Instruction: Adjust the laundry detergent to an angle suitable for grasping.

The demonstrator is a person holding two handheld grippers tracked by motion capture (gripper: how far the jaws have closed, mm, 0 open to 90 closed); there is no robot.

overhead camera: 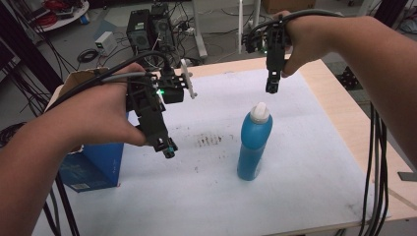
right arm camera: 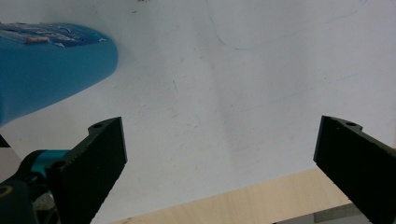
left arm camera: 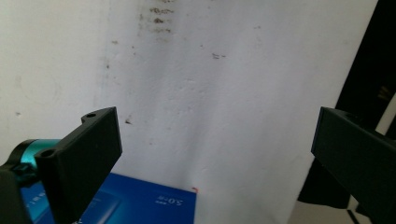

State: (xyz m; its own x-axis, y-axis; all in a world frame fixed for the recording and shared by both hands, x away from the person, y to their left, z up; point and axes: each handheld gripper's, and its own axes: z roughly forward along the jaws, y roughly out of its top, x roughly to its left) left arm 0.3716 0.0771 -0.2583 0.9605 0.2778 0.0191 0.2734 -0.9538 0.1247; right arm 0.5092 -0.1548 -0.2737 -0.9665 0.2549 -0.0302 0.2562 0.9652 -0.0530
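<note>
While the blue bottle (overhead camera: 254,145) stands upright on the white mat (overhead camera: 305,147), the right gripper (overhead camera: 272,87) hangs above its white cap, jaws spread wide. Left of the bottle, the left gripper (overhead camera: 167,147) hovers near a blue box (overhead camera: 93,167), jaws likewise apart and empty.

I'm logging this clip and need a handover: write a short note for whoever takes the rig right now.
Left claw: open, holding nothing, raised above the white mat, next to the blue box at the table's left edge.
Right claw: open, holding nothing, in the air just above and behind the blue bottle.
Bottle: upright mid-mat, white cap on, untouched by either claw.
Done: nothing gripped so far.
Left: probably lower the right claw onto the bottle and close; what follows cannot be told from here.
</note>
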